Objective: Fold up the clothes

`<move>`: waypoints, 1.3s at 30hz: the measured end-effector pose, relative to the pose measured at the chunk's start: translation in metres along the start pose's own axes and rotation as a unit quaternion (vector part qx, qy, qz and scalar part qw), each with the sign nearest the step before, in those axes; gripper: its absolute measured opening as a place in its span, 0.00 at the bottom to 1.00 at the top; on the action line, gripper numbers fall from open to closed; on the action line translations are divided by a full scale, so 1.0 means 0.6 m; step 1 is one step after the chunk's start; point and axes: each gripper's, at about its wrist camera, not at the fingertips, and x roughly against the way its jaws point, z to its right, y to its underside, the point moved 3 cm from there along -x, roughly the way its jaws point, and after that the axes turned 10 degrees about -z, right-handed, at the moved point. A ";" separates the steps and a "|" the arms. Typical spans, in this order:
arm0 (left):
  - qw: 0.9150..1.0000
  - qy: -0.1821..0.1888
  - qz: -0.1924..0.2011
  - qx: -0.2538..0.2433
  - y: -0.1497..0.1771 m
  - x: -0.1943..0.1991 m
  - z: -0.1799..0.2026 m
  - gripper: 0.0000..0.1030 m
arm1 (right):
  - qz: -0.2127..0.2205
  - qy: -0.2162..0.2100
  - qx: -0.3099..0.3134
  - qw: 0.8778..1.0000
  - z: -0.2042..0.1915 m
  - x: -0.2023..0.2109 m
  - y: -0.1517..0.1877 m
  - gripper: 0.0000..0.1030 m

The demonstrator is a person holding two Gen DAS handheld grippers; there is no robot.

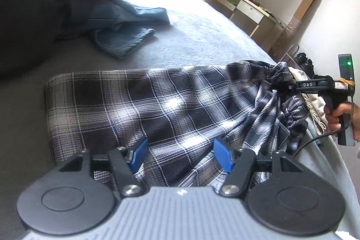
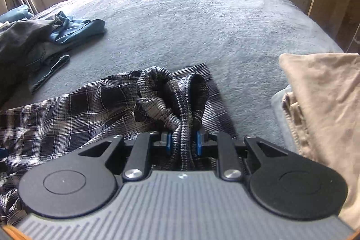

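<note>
Right gripper [image 2: 182, 142]: nearest in the right wrist view; its blue pads are clamped on a bunched band of the plaid trousers [image 2: 74, 109], seemingly the gathered waistband, which stands up in folds just beyond the fingertips.

Left gripper [image 1: 181, 155]: jaws apart, nothing pressed between the pads; it hovers over the flat plaid cloth, close to the bed's near edge.

Plaid trousers: laid lengthwise along the near edge of the bed [image 2: 202, 21], smooth at the leg end, crumpled where the right gripper pinches.

Hand [image 1: 339, 114]: a person's hand grips the handle of the right gripper, at the right edge of the left wrist view.

Beige garment [image 2: 324, 100]: lies at the near right corner of the bed, apart from the trousers.

Blue clothes [image 2: 74, 30]: heaped with dark ones toward the bed's far left side, well apart.

Step in hand: judged to be straightening the trousers before a fold.

Next move calls for: probably the left gripper closing on the cloth, so both ends can be pulled taut or brought together.
</note>
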 end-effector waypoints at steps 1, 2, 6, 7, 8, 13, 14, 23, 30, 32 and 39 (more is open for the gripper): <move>1.000 0.000 0.000 -0.002 -0.001 -0.003 0.004 0.63 | 0.001 0.000 0.000 1.000 0.004 0.000 -0.001 0.17; 1.000 0.001 -0.001 -0.004 -0.002 -0.005 0.006 0.63 | 0.003 0.000 0.000 1.000 0.008 -0.001 -0.002 0.17; 1.000 0.002 -0.002 -0.008 -0.005 -0.013 0.012 0.63 | -0.001 0.008 0.005 1.000 0.020 -0.012 -0.004 0.17; 1.000 0.002 -0.001 -0.008 -0.003 -0.011 0.012 0.63 | -0.002 0.008 0.004 1.000 0.023 -0.016 -0.004 0.17; 1.000 0.001 0.000 -0.007 -0.001 -0.011 0.011 0.63 | -0.004 0.006 0.000 1.000 0.027 -0.021 -0.004 0.17; 1.000 0.008 0.014 0.006 0.002 0.009 0.002 0.66 | -0.015 0.042 -0.025 0.999 0.043 -0.044 -0.004 0.57; 1.000 0.011 0.020 0.008 0.002 0.016 -0.001 0.67 | -0.015 0.050 -0.034 0.998 0.048 -0.044 -0.003 0.63; 0.997 0.008 0.061 0.047 0.013 0.085 -0.034 0.70 | 0.026 0.057 -0.123 0.990 0.067 0.033 0.015 0.68; 0.992 -0.030 0.076 0.100 0.040 0.142 -0.082 0.70 | 0.087 0.063 -0.166 0.980 0.063 0.127 0.044 0.69; 0.988 -0.040 0.082 0.122 0.052 0.161 -0.100 0.70 | 0.104 0.036 -0.170 0.979 0.040 0.160 0.056 0.69; 0.977 -0.047 0.090 0.189 0.097 0.216 -0.159 0.69 | 0.145 -0.116 -0.104 0.977 -0.147 0.256 0.103 0.69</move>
